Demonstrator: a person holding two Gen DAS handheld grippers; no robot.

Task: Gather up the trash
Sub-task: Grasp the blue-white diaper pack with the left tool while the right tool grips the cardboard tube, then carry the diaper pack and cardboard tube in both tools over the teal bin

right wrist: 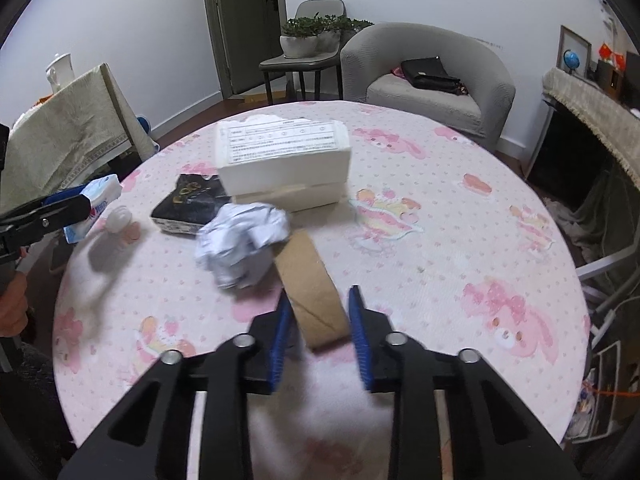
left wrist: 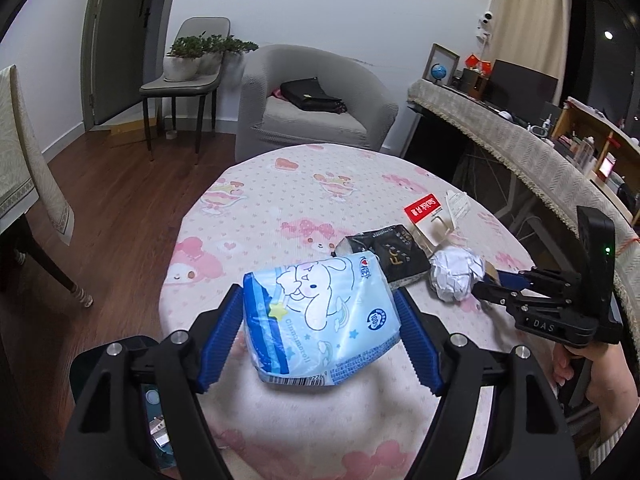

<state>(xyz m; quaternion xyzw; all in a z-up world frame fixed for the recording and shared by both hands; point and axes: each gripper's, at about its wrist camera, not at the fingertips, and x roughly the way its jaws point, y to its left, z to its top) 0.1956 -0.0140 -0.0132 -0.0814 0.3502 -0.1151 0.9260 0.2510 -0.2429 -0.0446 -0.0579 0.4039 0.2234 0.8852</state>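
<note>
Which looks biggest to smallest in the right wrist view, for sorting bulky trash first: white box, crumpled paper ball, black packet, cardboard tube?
1. white box
2. crumpled paper ball and cardboard tube look alike; the tube lies nearer the camera, so unsure
3. black packet, partly hidden behind the ball

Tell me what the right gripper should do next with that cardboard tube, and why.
Probably close the right gripper on the cardboard tube: the tube already lies between its open blue fingers, untouched, while the left gripper already holds the blue tissue pack.
</note>
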